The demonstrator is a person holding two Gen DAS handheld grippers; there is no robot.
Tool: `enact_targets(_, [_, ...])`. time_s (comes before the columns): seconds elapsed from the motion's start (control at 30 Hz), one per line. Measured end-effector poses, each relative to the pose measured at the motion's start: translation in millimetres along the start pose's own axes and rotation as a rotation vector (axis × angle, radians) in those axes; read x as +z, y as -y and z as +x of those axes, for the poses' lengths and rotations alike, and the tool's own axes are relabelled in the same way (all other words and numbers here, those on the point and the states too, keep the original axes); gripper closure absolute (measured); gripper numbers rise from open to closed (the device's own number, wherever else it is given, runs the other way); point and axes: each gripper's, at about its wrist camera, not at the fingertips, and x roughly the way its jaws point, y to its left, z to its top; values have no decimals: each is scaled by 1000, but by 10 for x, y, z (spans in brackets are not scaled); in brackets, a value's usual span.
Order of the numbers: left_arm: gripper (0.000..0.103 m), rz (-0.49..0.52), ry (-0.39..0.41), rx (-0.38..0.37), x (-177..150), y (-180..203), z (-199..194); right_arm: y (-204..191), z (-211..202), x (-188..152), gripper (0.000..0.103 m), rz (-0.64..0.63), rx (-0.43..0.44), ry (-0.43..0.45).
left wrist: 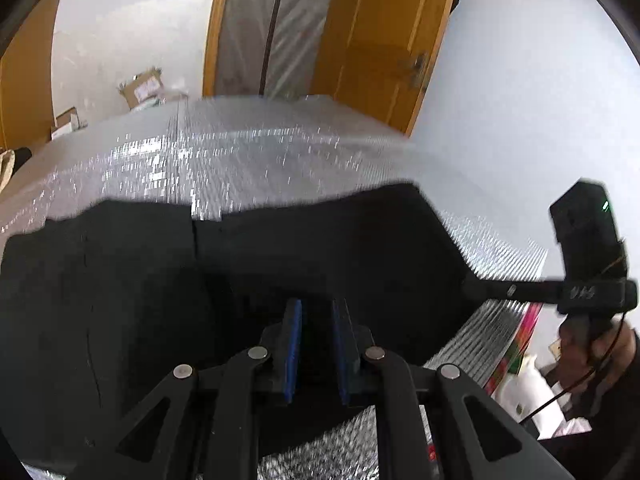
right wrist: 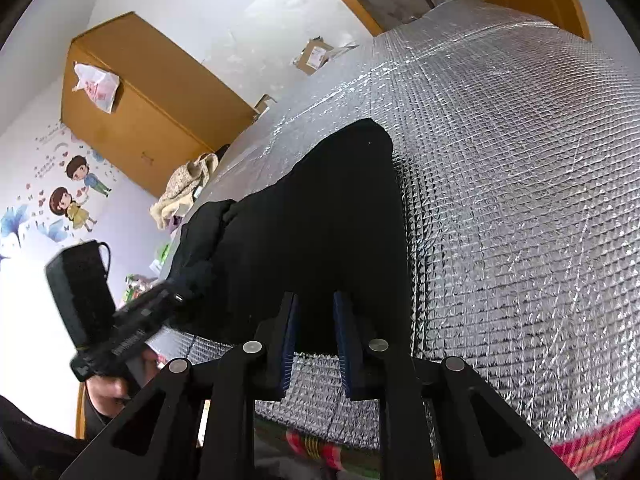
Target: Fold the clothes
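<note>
1. Right gripper (right wrist: 316, 340): at the near edge of the silver quilted mat (right wrist: 500, 200). The blue-padded fingers (right wrist: 344, 340) stand a little apart. The near hem of the black garment (right wrist: 320, 220) crosses the gap between them, with bare mat showing through below it. The pads do not visibly press on the cloth.
2. Left gripper (left wrist: 316, 340): low over the garment, toward its near left corner. The fingers (left wrist: 294, 340) are narrowly parted and the gap between them shows only dark cloth. In the right wrist view the cloth gathers into a bunch at their tip, so they read as pinching it.
3. Hands: the left hand (right wrist: 108, 392) and the right hand (left wrist: 580, 344) each grip a handle, off the near edge of the mat.
4. Plaid cover (right wrist: 312, 448): red, green and yellow, showing under the mat's near edge.
5. Black garment: lies on the near part of the mat, mostly flat. It runs from the near edge toward the middle, rumpled on its left side.
6. Silver quilted mat: bare beyond the garment, out to its far edge.
7. Beige cloth heap (right wrist: 188, 184): at the mat's left edge.
8. Cardboard box (left wrist: 142, 88): past the far edge, against the white wall.
9. Wooden cabinet (right wrist: 152, 92): beyond the left edge, with a plastic bag (right wrist: 98, 86) hanging on it and cartoon wall stickers (right wrist: 76, 192) beside it.
10. Wooden door frame (left wrist: 376, 40): behind the far edge.
</note>
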Motion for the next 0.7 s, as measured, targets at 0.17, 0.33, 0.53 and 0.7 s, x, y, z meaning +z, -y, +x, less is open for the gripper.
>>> enact_targets(0.17, [88,-28,-36,33,-232,-61,-145,-50,5,42,84,-6,2,2])
enact_targets(0.33, [88,-52,6,25,-285,-68,-314,-82,8,121,81,-19,7,27])
enact_targets(0.53, [88,-40,78,-2,-49,-12,-263,-92,-14,376,81,-14,-5,127])
enact_targets(0.7, [88,-88,13,30,8,-165,40,19,225,607,81,54,-24,110])
